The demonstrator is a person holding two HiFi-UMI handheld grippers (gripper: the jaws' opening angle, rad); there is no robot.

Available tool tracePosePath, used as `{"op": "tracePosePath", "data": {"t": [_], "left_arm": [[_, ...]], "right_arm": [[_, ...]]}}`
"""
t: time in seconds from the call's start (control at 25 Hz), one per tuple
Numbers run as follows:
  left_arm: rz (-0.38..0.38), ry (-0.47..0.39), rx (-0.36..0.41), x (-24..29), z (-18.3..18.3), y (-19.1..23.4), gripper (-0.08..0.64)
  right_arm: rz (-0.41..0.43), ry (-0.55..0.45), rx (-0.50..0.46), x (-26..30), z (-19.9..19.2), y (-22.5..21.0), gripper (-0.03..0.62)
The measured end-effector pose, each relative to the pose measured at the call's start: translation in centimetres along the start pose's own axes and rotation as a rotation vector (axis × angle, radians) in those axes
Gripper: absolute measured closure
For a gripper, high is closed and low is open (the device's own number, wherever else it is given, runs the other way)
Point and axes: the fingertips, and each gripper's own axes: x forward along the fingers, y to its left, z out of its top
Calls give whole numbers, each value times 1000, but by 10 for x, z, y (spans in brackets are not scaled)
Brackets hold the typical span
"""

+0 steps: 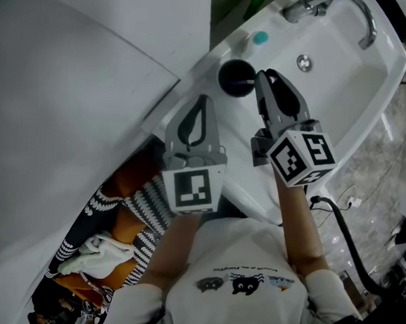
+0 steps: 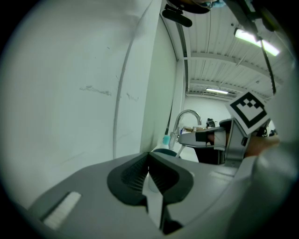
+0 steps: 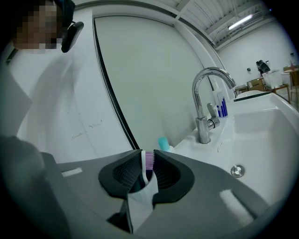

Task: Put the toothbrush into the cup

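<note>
A black cup (image 1: 233, 79) stands on the white sink's left rim (image 1: 220, 46). My right gripper (image 1: 263, 75) hangs right over the cup's edge. In the right gripper view a toothbrush (image 3: 149, 160) stands upright between the pads of the right gripper (image 3: 147, 157), purple bristles on top. Its white handle runs down toward the dark cup (image 3: 136, 183) below. The pads look pressed on the brush. My left gripper (image 1: 203, 100) waits beside the rim, nearer me than the cup. In its own view the left gripper (image 2: 149, 156) is shut and empty.
A chrome faucet (image 1: 337, 4) arches over the basin (image 1: 337, 78), whose drain (image 1: 305, 61) lies behind the cup. A teal-capped bottle (image 1: 259, 37) stands past the cup. A pale wall panel (image 1: 69, 75) rises to the left. A black cable (image 1: 345, 234) trails on the floor.
</note>
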Motion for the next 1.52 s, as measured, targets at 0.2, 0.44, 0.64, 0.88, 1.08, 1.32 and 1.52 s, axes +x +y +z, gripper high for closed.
{"op": "tracePosePath", "data": {"t": [0.2,0.44,0.64,0.88,1.08,1.32,1.52], "left_arm": [[1,-2,-4,0,0,0,560],[-1,-5,-2,0,2,-1,560],[-5,-7,3,0,4,-2,560],[-8,-18,9,-2,8,-5,560],[-7,-22,8,-4,11,-7,560],[-16,-30,13,-7,15,-11,560],[-25,-37,18,-10,17,-17,560]], "right_arm": [[-11,-1,-11,0,1,-2,514],[-12,-19,-17,-2,6,-2,502],[-12,-33,-22,-4,12,-2,486],[-15,-63,-30,-10,21,-3,482],[-12,-98,-36,-15,32,-2,482],[-21,-138,-48,-24,43,-2,500],[-27,-159,-58,-31,48,-1,549]]}}
